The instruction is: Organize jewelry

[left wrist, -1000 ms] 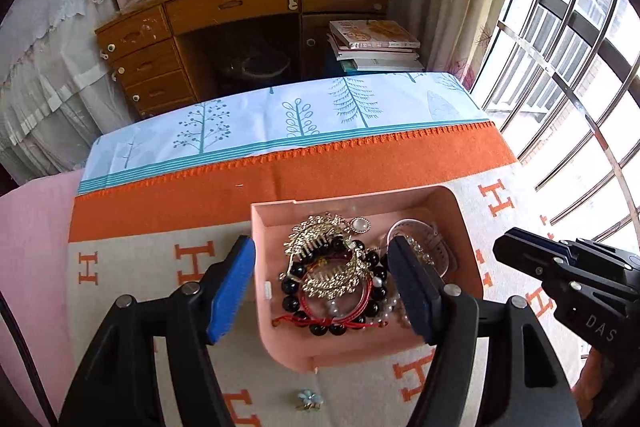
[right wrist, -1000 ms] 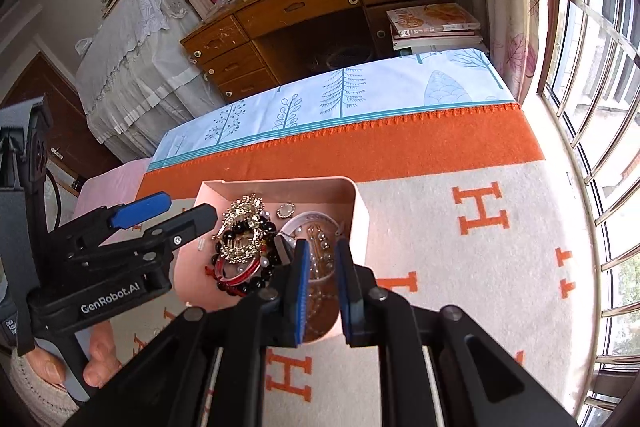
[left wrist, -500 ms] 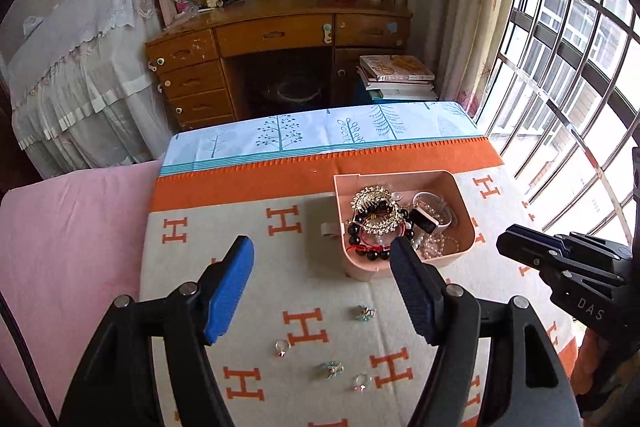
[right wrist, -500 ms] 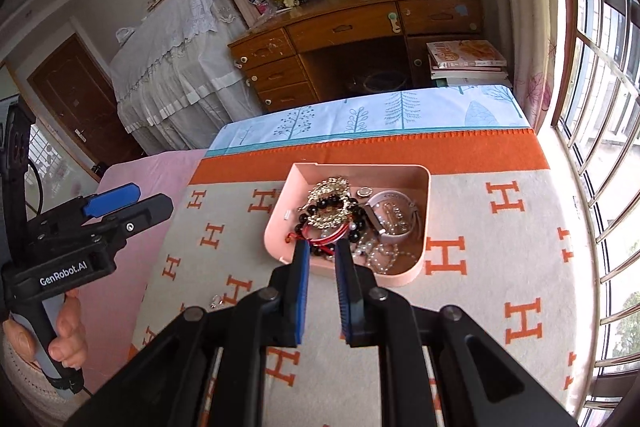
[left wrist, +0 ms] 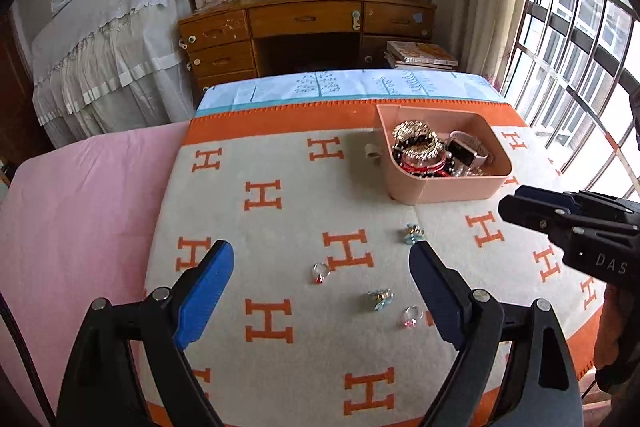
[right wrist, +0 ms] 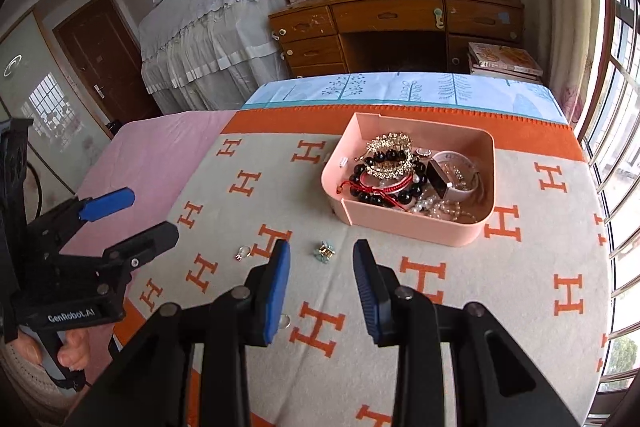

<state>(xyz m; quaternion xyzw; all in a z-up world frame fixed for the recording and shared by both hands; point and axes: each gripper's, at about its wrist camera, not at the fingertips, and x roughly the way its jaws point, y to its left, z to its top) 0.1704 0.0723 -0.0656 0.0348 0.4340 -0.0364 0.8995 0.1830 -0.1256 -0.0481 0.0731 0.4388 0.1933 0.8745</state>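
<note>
A pink tray [left wrist: 404, 187] [right wrist: 412, 225] holds bead bracelets, a gold bracelet, pearls and a white watch. Several small rings lie loose on the blanket in front of it: a blue-stone one [left wrist: 413, 233] [right wrist: 325, 251], a red-stone ring [left wrist: 320, 273] [right wrist: 242, 253], another blue piece [left wrist: 379, 298] and a pink-stone ring [left wrist: 412, 317]. My left gripper [left wrist: 322, 291] is open and empty above the rings. My right gripper [right wrist: 322, 281] is open and empty, just short of the blue-stone ring. Each gripper also shows in the other's view: the right [left wrist: 568, 223], the left [right wrist: 120, 223].
A cream blanket with orange H letters [left wrist: 280, 211] covers the table, with pink cloth [left wrist: 80, 211] to the left. A wooden desk [left wrist: 308, 31], stacked books [left wrist: 420, 55] and window bars [left wrist: 580, 39] stand beyond the far edge.
Both grippers have pulled back and up from the tray, bringing the loose rings into view. My right gripper's jaws have gone from nearly shut to open.
</note>
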